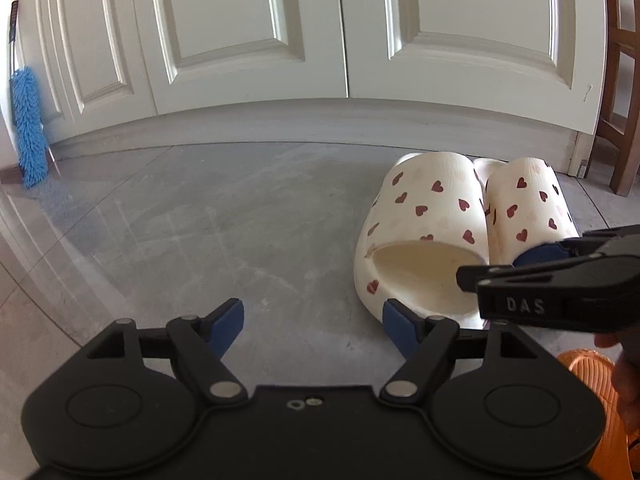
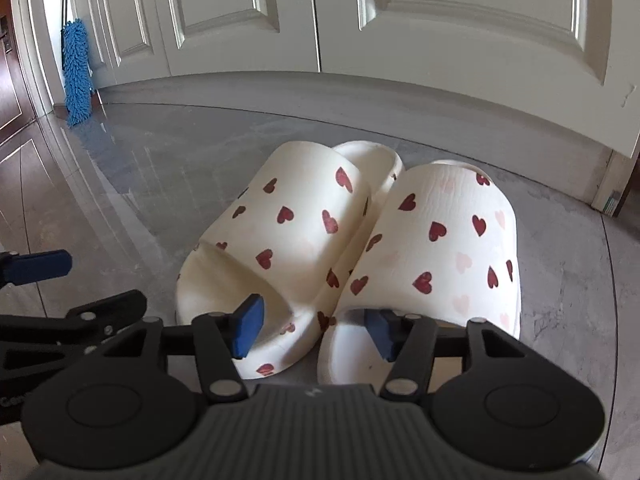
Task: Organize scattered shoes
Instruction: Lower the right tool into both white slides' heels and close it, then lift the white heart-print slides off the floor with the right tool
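Right wrist view showed the right gripper (image 2: 314, 330) with jaws apart over the heels of two heart-print slippers (image 2: 348, 240), side by side on the floor; left gripper (image 1: 313, 320) gaped, empty.

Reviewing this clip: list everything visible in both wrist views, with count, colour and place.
heart slippers: two, cream with dark red hearts, side by side and touching on the floor, toes toward the doors
orange slipper: one, orange, partly seen at the lower right of the left view
mop: one, blue, leaning at far left
doors: white, panelled, behind the slippers
wooden chair: one, brown, far right
floor: grey
left hand-held gripper: open, nothing between
right hand-held gripper: open, over the slippers' heel ends
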`<state>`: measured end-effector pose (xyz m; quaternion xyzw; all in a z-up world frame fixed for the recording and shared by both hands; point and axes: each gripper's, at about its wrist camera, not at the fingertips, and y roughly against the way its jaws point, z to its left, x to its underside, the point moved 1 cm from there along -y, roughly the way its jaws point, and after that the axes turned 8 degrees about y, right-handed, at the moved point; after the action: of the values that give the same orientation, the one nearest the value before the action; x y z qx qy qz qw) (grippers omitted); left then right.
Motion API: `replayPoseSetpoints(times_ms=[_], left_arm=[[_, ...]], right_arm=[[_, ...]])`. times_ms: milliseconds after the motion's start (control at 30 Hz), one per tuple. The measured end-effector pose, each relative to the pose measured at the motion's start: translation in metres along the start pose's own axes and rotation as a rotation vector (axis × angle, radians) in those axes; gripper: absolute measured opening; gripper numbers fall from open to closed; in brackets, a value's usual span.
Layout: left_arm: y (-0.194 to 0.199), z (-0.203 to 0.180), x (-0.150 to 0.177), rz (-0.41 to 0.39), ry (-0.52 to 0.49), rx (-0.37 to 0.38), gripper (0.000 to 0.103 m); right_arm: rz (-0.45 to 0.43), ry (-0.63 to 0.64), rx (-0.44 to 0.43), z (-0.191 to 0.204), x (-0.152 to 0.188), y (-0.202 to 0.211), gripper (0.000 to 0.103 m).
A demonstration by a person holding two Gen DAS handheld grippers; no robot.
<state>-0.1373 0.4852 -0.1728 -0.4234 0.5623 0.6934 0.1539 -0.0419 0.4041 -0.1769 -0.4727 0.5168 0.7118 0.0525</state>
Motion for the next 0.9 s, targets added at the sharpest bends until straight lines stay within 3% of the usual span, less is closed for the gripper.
replayPoseSetpoints(times_ms=[100, 300, 467, 567, 633, 800, 900], left_arm=[[0.001, -0.002, 0.0, 0.002, 0.009, 0.007, 0.077], [0.008, -0.009, -0.005, -0.02, 0.031, 0.03, 0.079], [0.012, -0.023, -0.008, -0.036, 0.037, 0.064, 0.08], [0.015, -0.04, -0.01, -0.047, 0.039, 0.1, 0.081], [0.017, -0.054, -0.013, -0.056, 0.04, 0.13, 0.081], [0.021, -0.09, -0.019, -0.08, 0.052, 0.192, 0.082], [0.025, -0.098, -0.022, -0.091, 0.08, 0.206, 0.083]], right_arm=[[-0.009, 0.027, 0.037, -0.004, -0.003, -0.009, 0.058], [-0.021, 0.06, 0.015, -0.021, -0.003, -0.003, 0.04], [0.003, 0.003, 0.008, -0.063, -0.001, 0.005, 0.03], [0.014, -0.025, 0.052, -0.101, 0.006, 0.016, 0.026], [0.013, -0.036, 0.067, -0.123, 0.009, 0.02, 0.014], [-0.015, -0.004, 0.026, -0.146, 0.018, 0.024, 0.017], [-0.042, -0.026, 0.016, -0.145, 0.019, 0.021, 0.029]])
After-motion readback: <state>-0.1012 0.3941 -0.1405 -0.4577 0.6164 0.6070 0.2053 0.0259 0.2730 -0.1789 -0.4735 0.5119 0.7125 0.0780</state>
